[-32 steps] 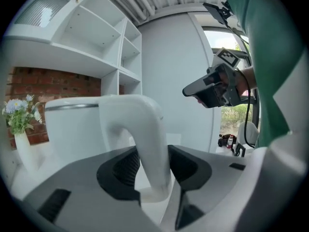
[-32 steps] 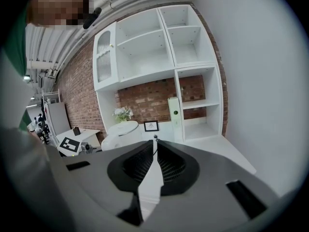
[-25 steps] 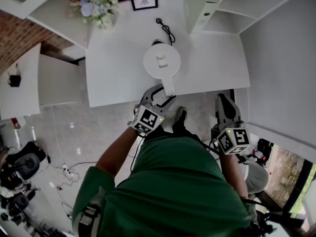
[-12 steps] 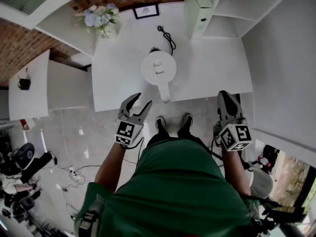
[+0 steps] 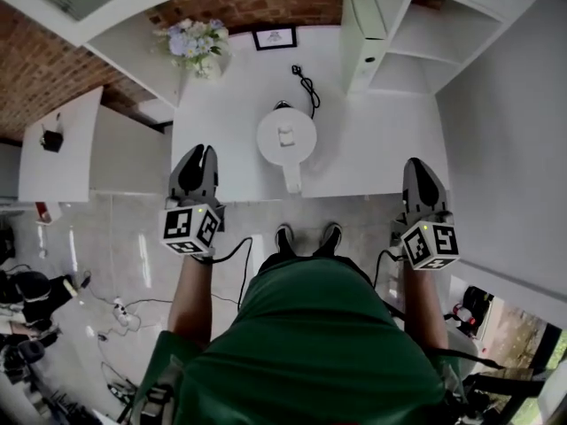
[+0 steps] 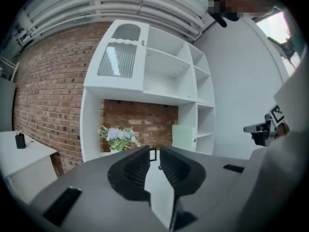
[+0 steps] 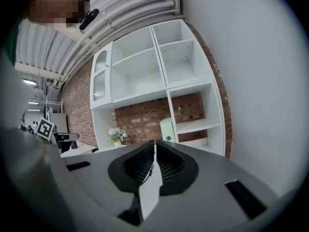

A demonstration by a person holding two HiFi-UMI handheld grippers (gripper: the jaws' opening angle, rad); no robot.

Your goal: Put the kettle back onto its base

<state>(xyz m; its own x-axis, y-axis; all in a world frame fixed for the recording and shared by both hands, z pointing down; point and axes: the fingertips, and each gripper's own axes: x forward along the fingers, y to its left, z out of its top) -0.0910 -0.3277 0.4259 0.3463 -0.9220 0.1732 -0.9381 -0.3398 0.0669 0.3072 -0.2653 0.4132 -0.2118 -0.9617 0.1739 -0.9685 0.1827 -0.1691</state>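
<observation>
Our white round kettle (image 5: 286, 136) looks seated on its hidden base on the white worktop (image 5: 372, 140). Left hand-held gripper (image 5: 202, 153) and right hand-held gripper (image 5: 418, 168) just clenched, empty. If we swing them down carelessly, we could clip its handle (image 5: 291, 177).

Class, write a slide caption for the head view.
White kettle standing on the white table, black cord and flowers beyond it.
</observation>
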